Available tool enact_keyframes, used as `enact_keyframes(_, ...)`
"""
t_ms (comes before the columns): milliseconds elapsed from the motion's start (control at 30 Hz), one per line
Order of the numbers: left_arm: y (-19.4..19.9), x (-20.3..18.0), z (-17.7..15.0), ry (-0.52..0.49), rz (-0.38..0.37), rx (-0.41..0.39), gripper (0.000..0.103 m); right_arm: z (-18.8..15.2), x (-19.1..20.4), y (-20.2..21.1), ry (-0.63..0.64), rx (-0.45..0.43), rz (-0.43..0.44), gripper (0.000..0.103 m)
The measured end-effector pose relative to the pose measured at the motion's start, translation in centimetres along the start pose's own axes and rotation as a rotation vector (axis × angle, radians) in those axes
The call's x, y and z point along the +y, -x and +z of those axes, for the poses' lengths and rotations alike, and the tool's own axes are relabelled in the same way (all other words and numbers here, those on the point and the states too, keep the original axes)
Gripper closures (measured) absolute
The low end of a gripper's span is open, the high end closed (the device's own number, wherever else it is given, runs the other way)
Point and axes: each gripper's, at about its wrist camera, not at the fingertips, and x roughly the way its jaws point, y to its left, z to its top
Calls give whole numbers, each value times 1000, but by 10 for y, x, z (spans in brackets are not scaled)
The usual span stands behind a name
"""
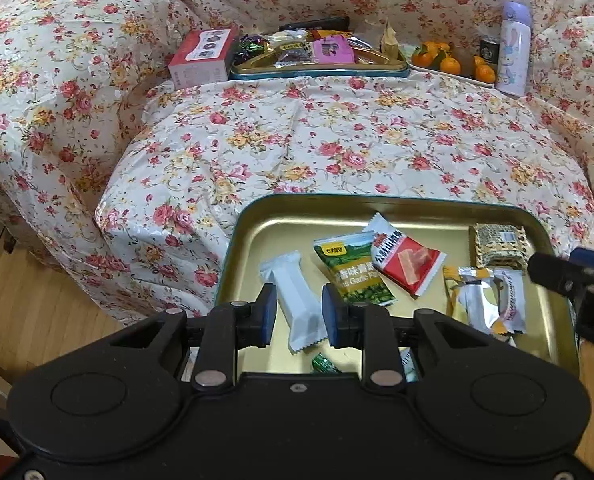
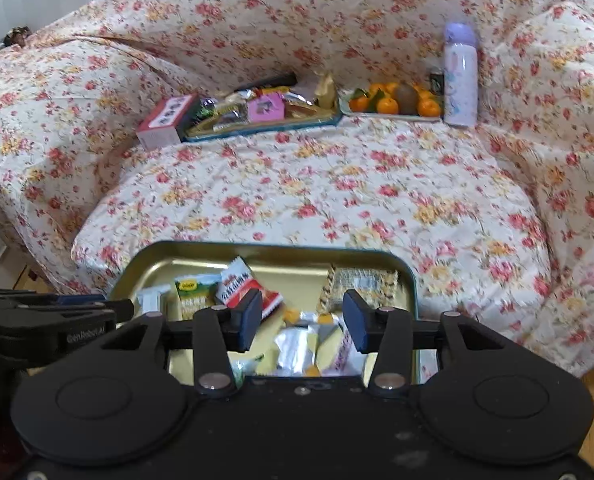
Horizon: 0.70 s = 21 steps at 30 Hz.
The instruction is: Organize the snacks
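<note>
Two grippers hover over the near gold tin tray (image 1: pixel 253 240), both with jaws apart and nothing between them. The left gripper (image 1: pixel 299 312) appears at lower centre of the left wrist frame; the right gripper (image 2: pixel 301 320) at lower centre of the right wrist frame.

The controlling relation: the white snack packet (image 1: pixel 297 300) lies between the left gripper's two blue pads in that frame, a little ahead of and below them. Whether the pads touch it cannot be told. Its long axis runs from upper left to lower right, close to the fingers' forward direction, so the jaws span its short width. The left gripper is judged the nearer tool for this item.

Adjacent items in the tray:
- The green garlic-pea packet (image 1: pixel 353 272) lies just right of the white packet, near the right-hand pad.
- The red-and-white packet (image 1: pixel 407 260) overlaps its upper right corner.
- The silver-and-yellow packets (image 1: pixel 481 300) lie at right centre, and in the right wrist frame sit below the right gripper's open jaws.
- The patterned packet (image 1: pixel 497 244) rests in the far right corner.

A second tin tray (image 1: pixel 321 70) holding sorted snacks stands at upper centre, well apart, beside a pink box (image 1: pixel 201 56).

Judgement: closing on the white packet risks catching the green packet's edge.
</note>
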Motion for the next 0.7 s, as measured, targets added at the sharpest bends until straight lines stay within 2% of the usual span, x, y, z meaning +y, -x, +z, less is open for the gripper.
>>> enact_keyframes(300,5,-3,-5,-5,-16,15,68,-17,2,1,-19,85,-28,51)
enact_keyframes(500,8,-4,-8,-1,-14,26,68,-23,1,7,-52,97,-46,50)
enact_keyframes(700,13,-4,-11,-8,-8,20,68,-30,8,11,-22,100,-56,49)
